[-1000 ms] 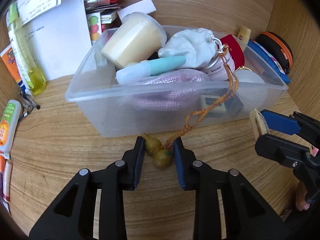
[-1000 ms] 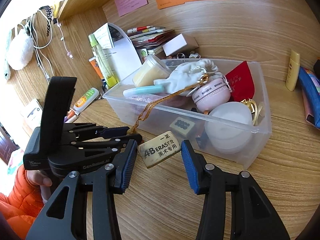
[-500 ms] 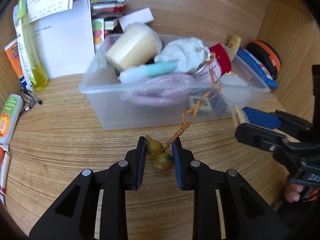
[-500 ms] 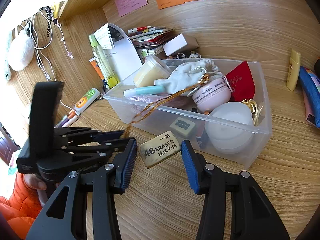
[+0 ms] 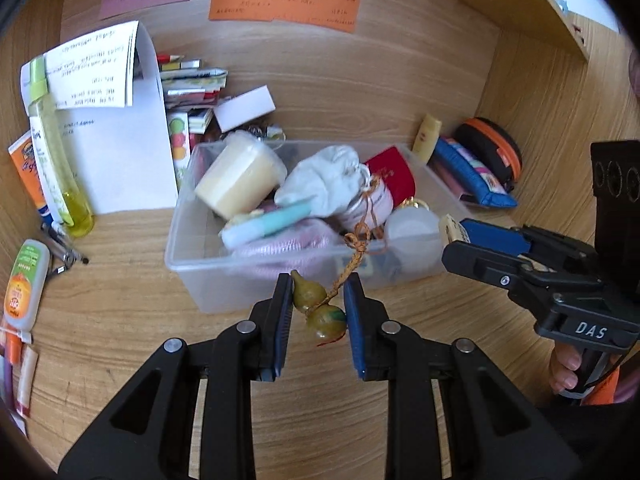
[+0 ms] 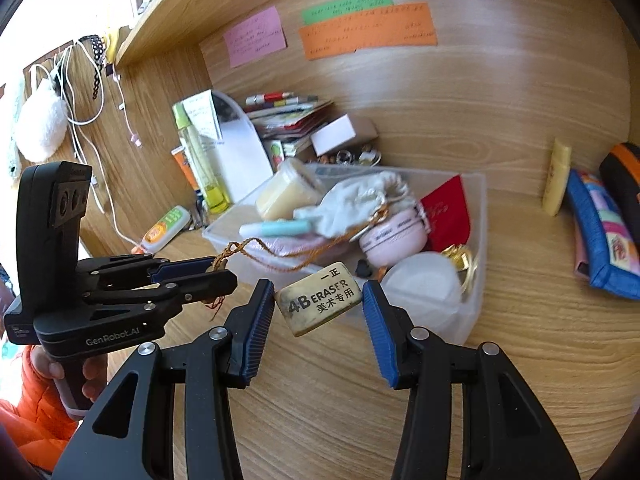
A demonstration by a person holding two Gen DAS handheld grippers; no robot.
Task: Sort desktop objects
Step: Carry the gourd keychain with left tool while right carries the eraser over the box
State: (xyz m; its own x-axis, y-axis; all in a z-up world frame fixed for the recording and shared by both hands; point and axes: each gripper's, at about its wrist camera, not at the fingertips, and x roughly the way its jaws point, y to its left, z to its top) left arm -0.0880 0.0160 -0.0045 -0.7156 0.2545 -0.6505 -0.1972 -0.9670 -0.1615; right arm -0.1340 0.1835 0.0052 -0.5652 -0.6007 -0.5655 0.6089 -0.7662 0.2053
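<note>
Your left gripper [image 5: 316, 312] pinches a small green-brown gourd charm [image 5: 318, 310] between its blue pads, just in front of the clear plastic bin [image 5: 208, 280]. The charm's orange braided cord [image 5: 352, 260] runs up over the bin's front wall and ends among the contents, near a white cloth pouch [image 5: 324, 184].

Your right gripper [image 6: 320, 304] clamps a worn yellowish eraser [image 6: 320, 304] marked "4B ERASER", tilted, in front of the bin's front wall. Seen from the left wrist camera, this gripper sits to the right of the bin's front corner.

Inside the bin lie a cream-filled tub [image 5: 240, 176], a teal tube [image 5: 268, 224], a pink coiled cable [image 5: 292, 240], a red pouch [image 5: 394, 176] and a round white container [image 5: 412, 228]. A yellow-green bottle [image 5: 56, 168] stands to the left of the bin.
</note>
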